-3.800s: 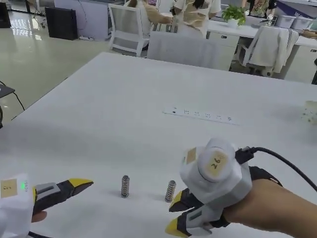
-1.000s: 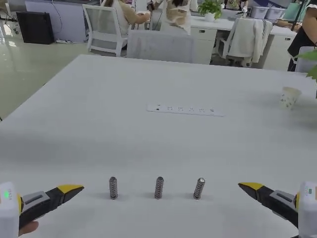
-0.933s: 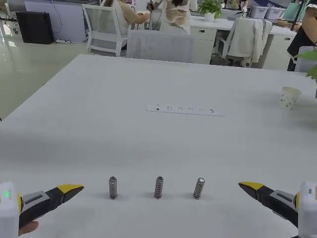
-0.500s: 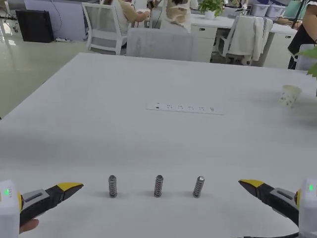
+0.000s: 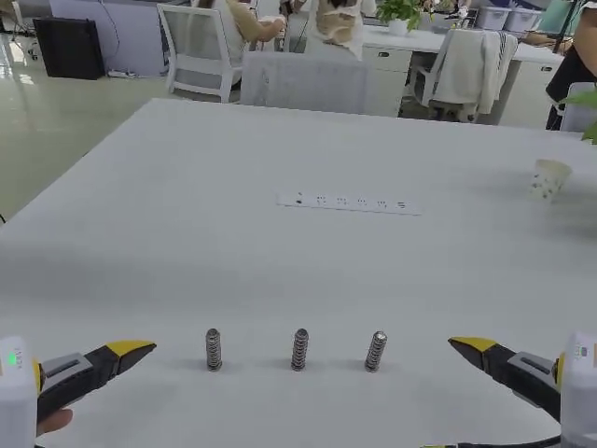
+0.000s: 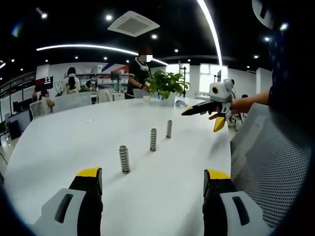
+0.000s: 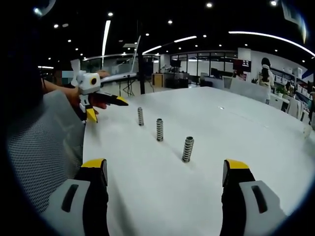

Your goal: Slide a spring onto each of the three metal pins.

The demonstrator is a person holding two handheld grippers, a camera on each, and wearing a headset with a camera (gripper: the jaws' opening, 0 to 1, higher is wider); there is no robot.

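Three grey coiled metal springs [image 5: 299, 350] upright in row between both finger pairs, apparently sleeved over pins. Yellow-tipped left gripper [image 6: 153, 173], right gripper [image 7: 165, 163]: fingers spread, empty. Judged complete; next, back away without knocking.

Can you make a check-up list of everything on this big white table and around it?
Surface: white table, flat and plain.
Job's things: left spring, middle spring and right spring stand upright in a row, apart; the pins inside are hard to make out.
Clutter: paper cup far right; power strip mid-table.
Tools: left tool and right tool open, holding nothing, either side of the row.
Cables: thin dark cable at the near edge.
Surroundings: office chair, plant, seated people.
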